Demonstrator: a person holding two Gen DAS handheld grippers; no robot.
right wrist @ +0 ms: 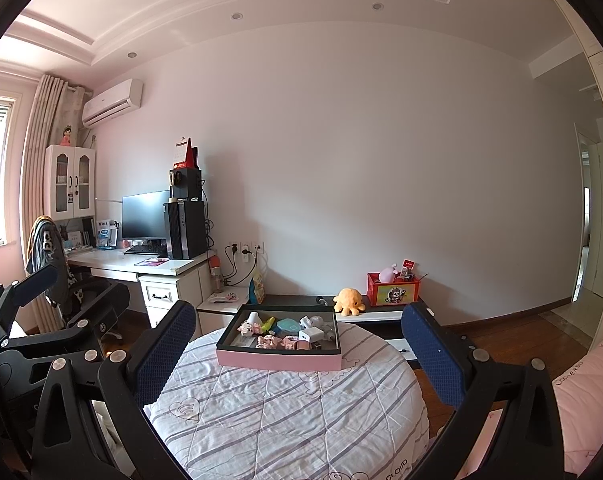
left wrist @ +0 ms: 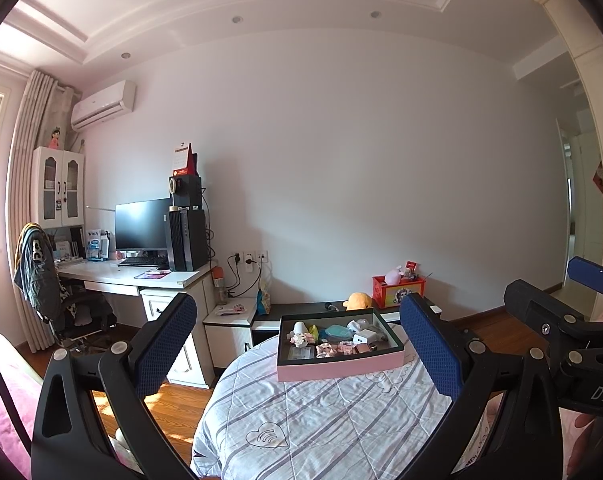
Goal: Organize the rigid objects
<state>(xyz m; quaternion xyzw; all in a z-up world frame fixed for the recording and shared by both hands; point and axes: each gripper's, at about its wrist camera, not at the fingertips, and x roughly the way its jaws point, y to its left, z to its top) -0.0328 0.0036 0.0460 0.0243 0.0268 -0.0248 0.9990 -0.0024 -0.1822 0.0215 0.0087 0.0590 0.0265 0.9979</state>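
the pink tray is sitting on the striped quilt at the foot of the bed, and the small hard things are lying inside it: a white charger block, a teal oval case, a white cone-shaped piece and some little pink figures. nothing is showing loose on the quilt around the tray, so this is fitting either a tray waiting to be sorted or one already filled.

the left claw is hanging spread wide and holding nothing. the tray is lying straight ahead of it and beyond its tips, with its long side running across the view, so it is framed between the two fingers. the right claw is also spread and empty, and from its view the tray is sitting ahead and slightly to the left. neither claw is touching the tray. both are looking about equally far off, the left one lined up more squarely on it.
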